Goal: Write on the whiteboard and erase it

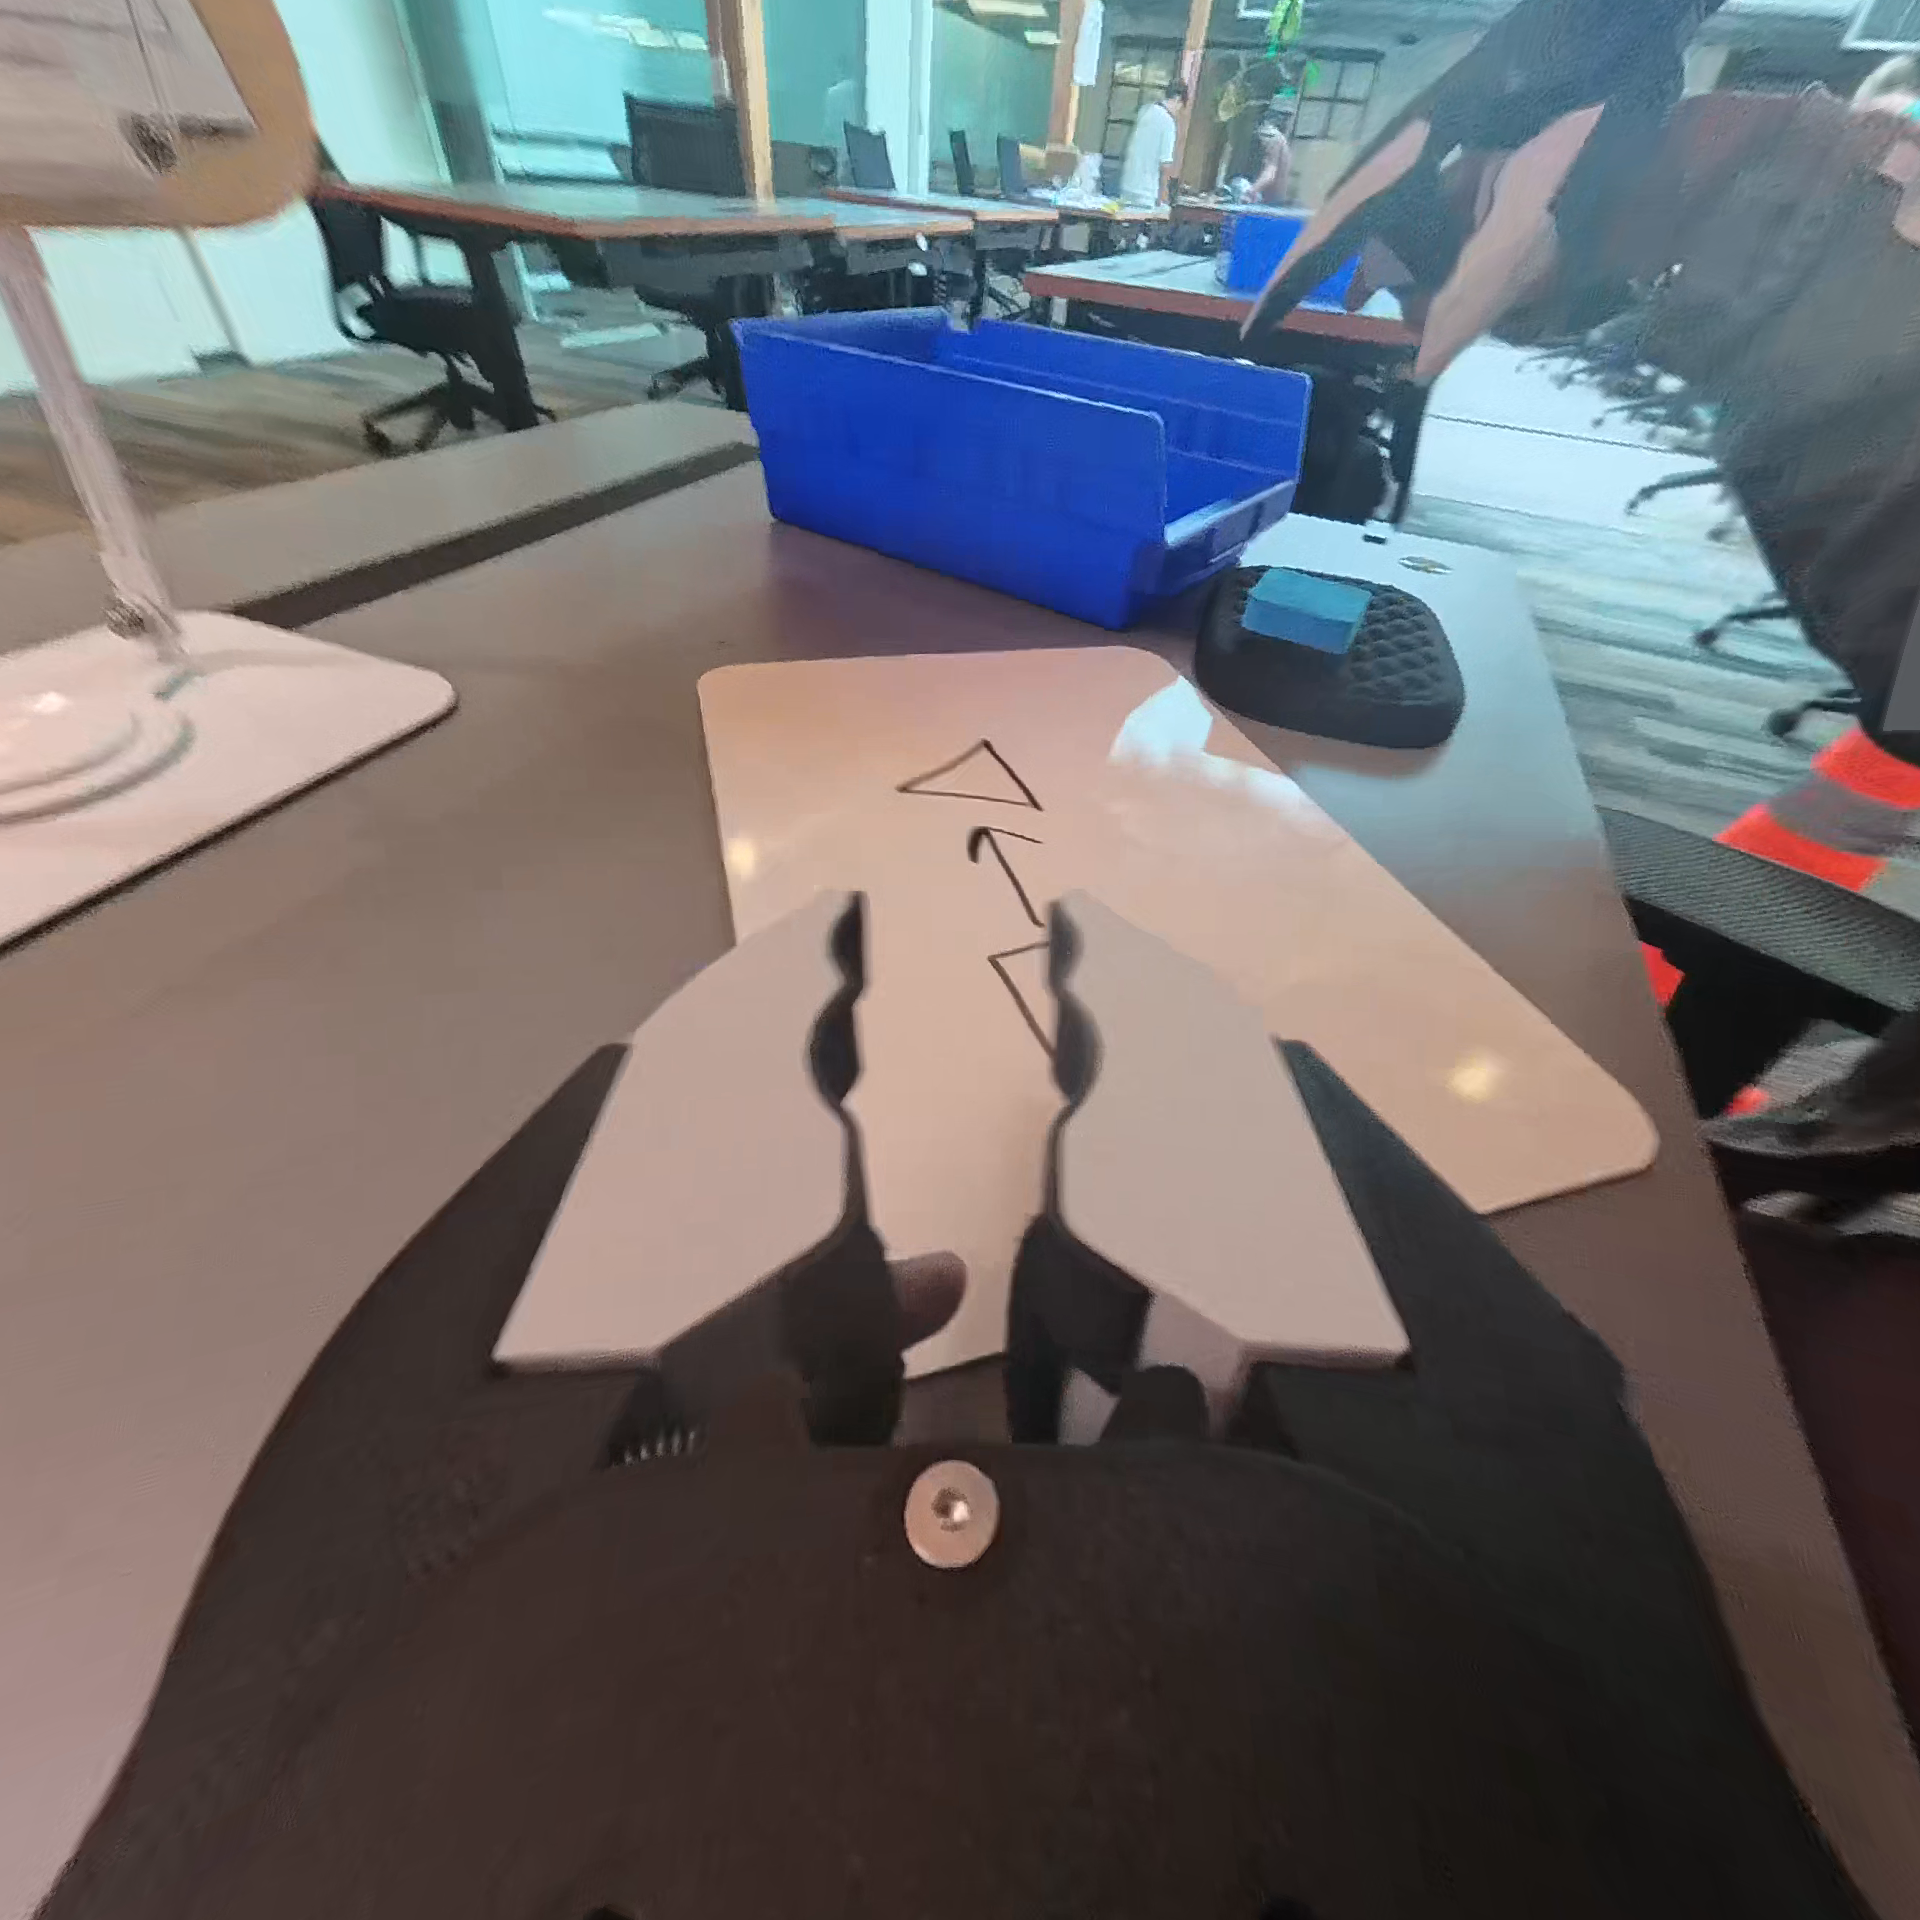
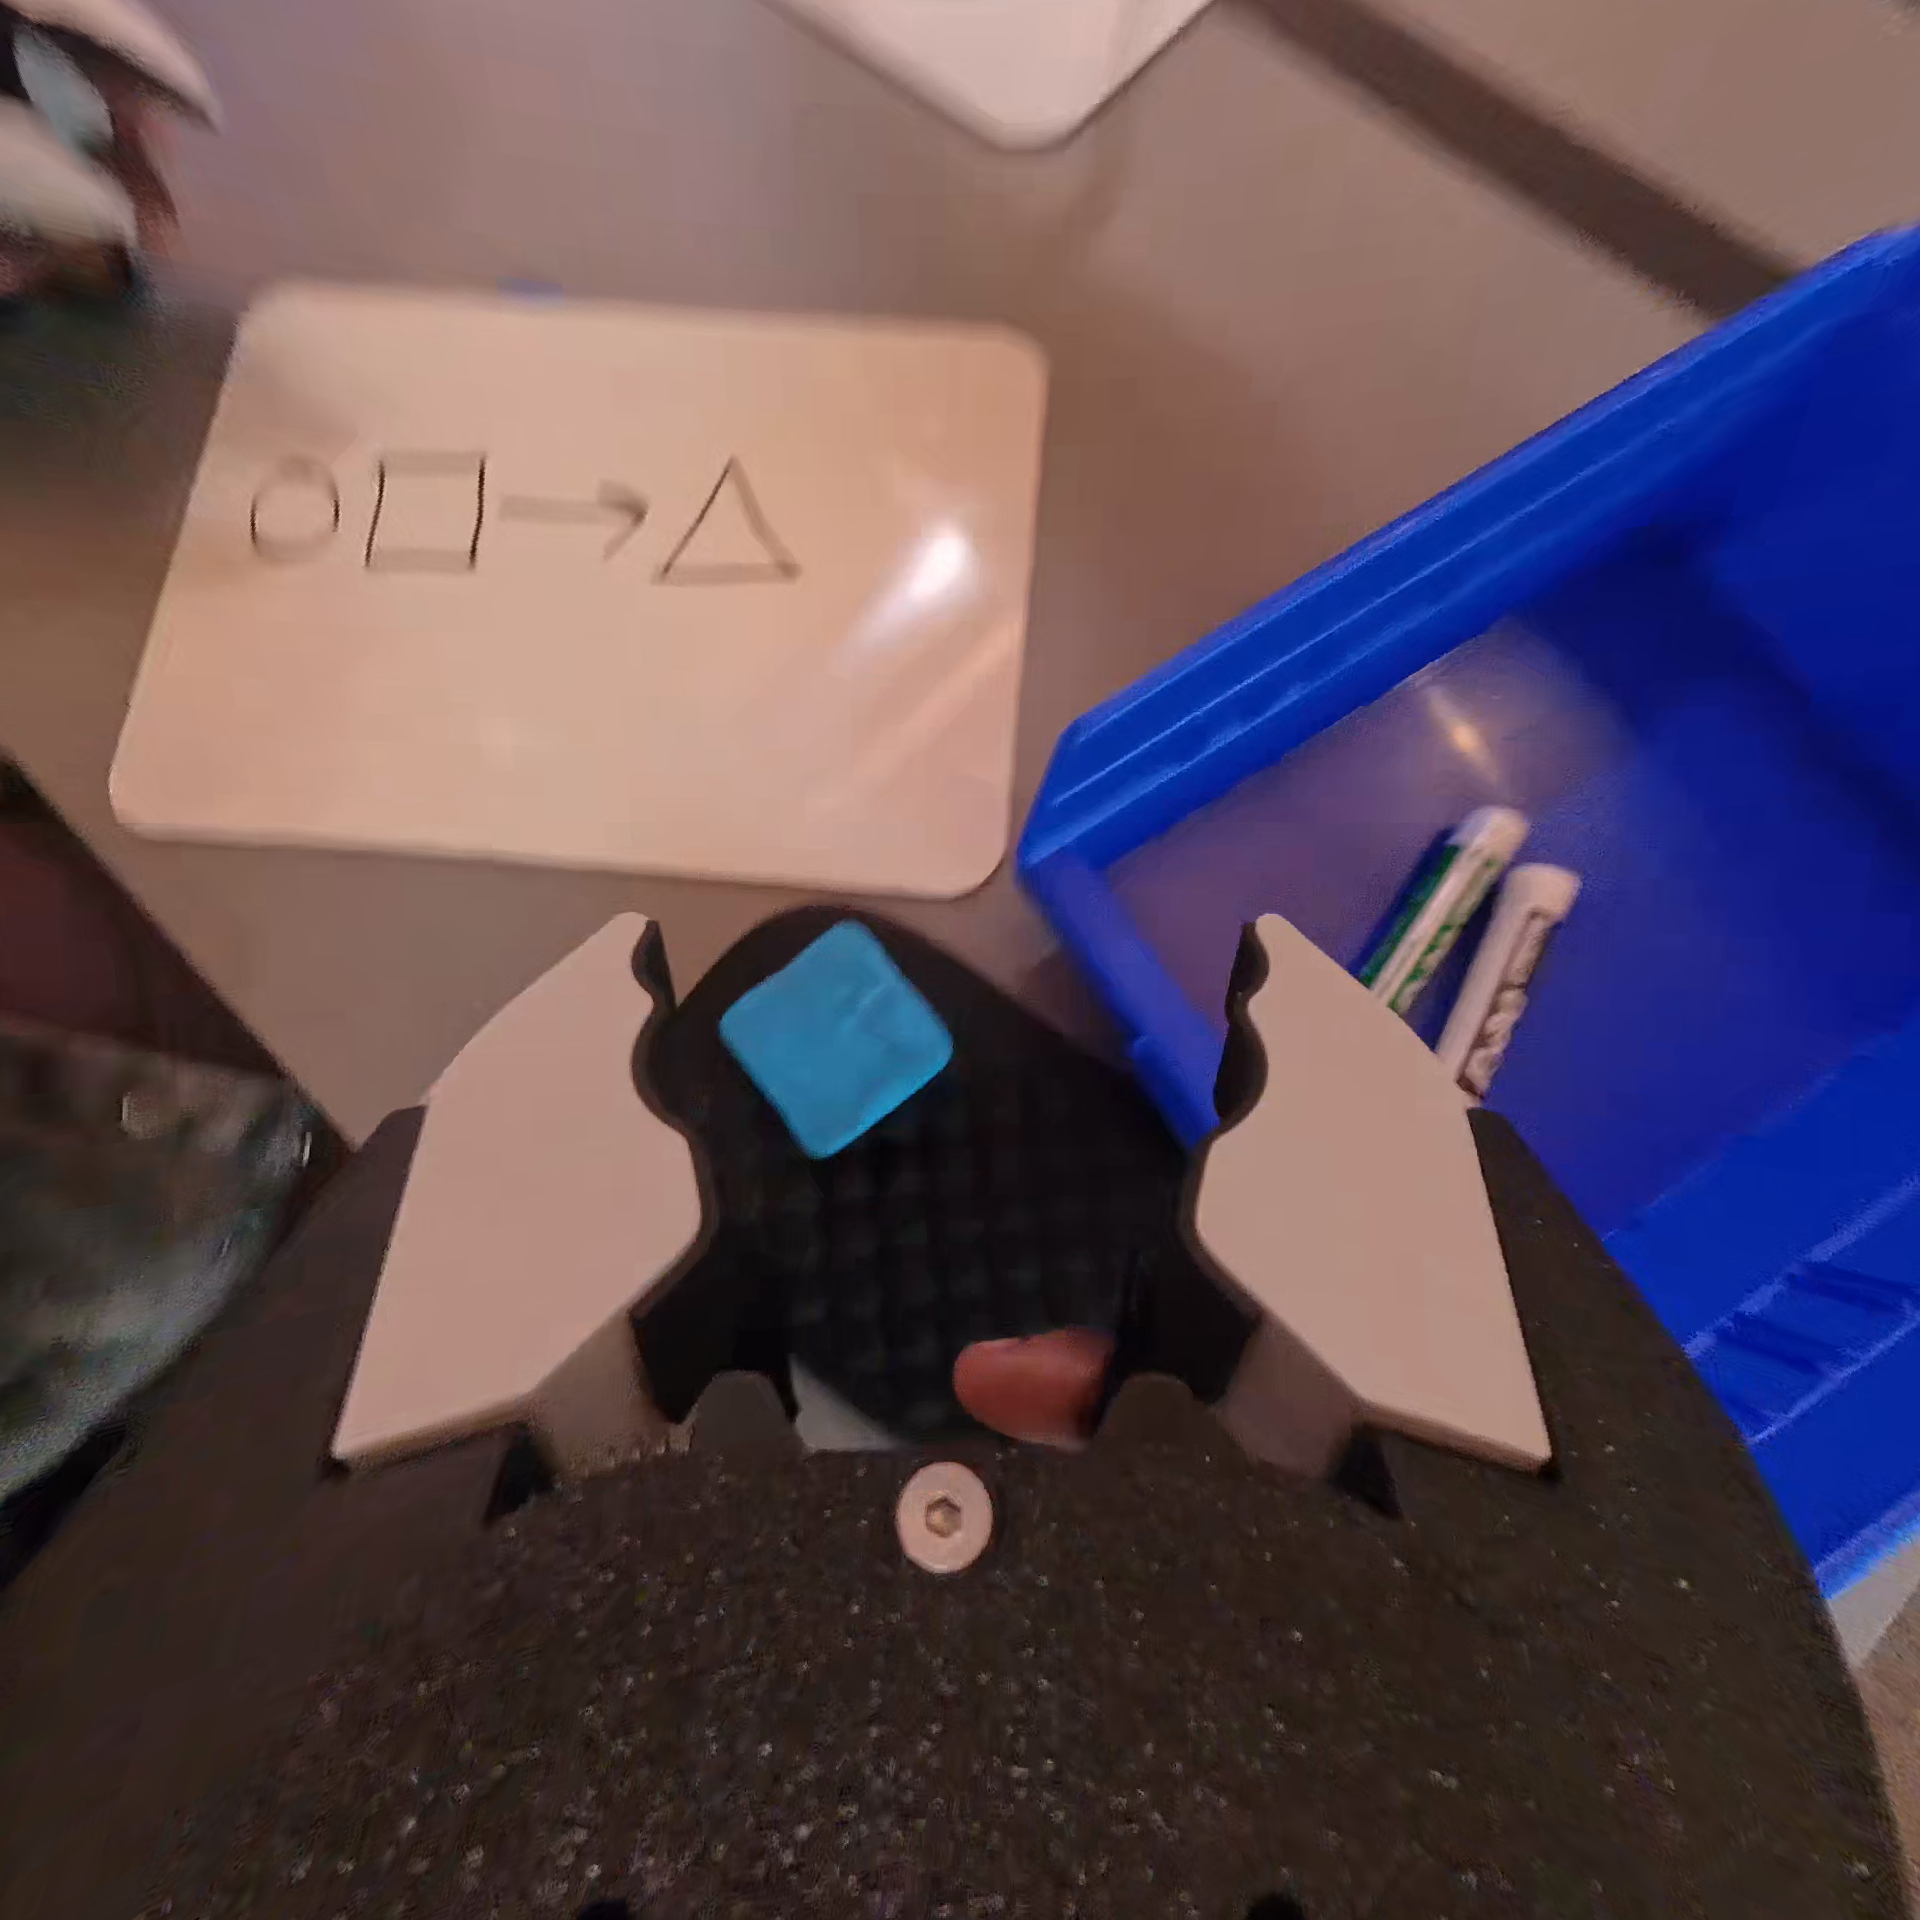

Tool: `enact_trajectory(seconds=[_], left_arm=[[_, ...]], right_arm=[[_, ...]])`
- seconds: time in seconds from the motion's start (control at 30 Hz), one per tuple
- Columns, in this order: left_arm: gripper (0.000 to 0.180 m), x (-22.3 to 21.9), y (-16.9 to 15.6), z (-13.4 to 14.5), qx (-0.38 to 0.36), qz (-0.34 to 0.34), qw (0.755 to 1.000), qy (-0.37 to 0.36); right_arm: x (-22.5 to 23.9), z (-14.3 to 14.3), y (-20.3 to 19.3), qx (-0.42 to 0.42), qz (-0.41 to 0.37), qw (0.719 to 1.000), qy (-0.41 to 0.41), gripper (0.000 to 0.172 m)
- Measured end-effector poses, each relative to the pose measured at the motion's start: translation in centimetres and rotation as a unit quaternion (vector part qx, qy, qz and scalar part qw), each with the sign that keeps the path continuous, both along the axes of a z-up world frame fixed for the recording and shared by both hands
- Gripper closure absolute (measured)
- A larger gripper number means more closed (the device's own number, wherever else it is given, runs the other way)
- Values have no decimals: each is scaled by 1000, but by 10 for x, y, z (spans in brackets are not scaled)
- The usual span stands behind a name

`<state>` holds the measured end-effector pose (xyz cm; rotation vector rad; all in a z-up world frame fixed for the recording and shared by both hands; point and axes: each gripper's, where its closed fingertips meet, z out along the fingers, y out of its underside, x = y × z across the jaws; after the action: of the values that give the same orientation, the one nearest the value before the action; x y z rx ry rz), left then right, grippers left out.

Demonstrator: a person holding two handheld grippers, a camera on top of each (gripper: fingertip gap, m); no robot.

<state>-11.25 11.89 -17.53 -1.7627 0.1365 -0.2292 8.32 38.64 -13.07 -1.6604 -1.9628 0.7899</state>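
The right gripper (image 2: 951,971) is hovering with its jaws spread wide and gripping nothing, straddling from above the small blue eraser (image 2: 836,1036) that is sitting on a black textured pad (image 2: 914,1226). The left gripper (image 1: 956,935) is poised over the near end of the whiteboard (image 1: 1195,935), its jaws narrowed to a slim gap with only the board's surface showing between them.

The eraser is looking like a light, soft block, probably foam or felt, with 4 rounded corners; blur is making its texture hard to judge. It should be squashing slightly under the pads, so a hold across 2 opposite flat sides, low on the block, seems best. Since it is lying rotated like a diamond between the jaws, a turn of the wrist may be needed first.

The whiteboard is lying flat on the brown table (image 1: 468,935) just beyond the pad: thin, stiff, glossy and likely slippery, so it may be sliding when rubbed. It is bearing 4 drawn shapes (image 2: 520,514). The rigid blue plastic bin (image 2: 1403,665) beside it is holding 2 markers (image 2: 1475,935).
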Motion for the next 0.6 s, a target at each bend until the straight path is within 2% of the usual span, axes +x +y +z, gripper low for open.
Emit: enact_trajectory(seconds=[0.03,0.1,0.13,0.2,0.27,0.37,0.5,0.53,0.6], left_arm=[[162,1,-1,-3,-16,-11,1000,-11],[177,3,-4,-9,-43,-24,999,-13],[180,4,-5,-13,-55,-31,998,-8],[180,6,-7,-20,-78,-39,996,7],[180,8,-7,-24,-90,-45,995,12],[179,15,-10,-27,-105,-73,992,13],[162,28,-16,-32,-124,-117,985,21],[152,30,-17,-33,-131,-124,983,19],[131,32,-18,-33,-138,-133,981,10]], right_arm=[[6,-9,-9,7,17,999,-30,68],[19,-29,-24,20,45,994,-94,68],[24,-38,-27,35,57,990,-121,73],[29,-52,-34,70,97,980,-157,87],[24,-60,-41,89,131,974,-160,97],[17,-71,-35,116,144,967,-176,101],[18,-86,-33,122,187,954,-199,111],[19,-89,-32,123,195,951,-206,118],[14,-85,-35,124,190,954,-194,119]])
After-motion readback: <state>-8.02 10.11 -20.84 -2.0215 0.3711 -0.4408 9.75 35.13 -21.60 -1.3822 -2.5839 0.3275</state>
